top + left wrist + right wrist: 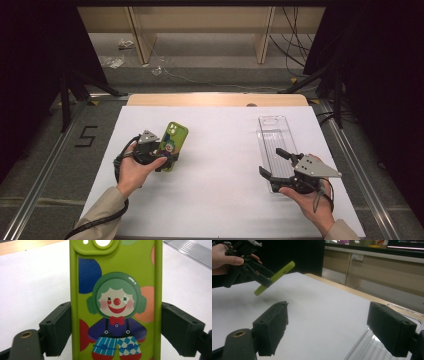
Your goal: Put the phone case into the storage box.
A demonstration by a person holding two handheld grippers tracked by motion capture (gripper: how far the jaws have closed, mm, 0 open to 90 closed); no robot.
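1. At centre left of the high view, the left gripper [167, 156] pinches a green phone case [172, 145] by its two long edges.
2. In the right gripper view, the case hangs tilted above the white table cover [317, 312], at upper left.
3. At lower right of the high view, the right gripper [272, 162] has its fingers spread, empty, over the near end of a clear plastic tray [274, 134].
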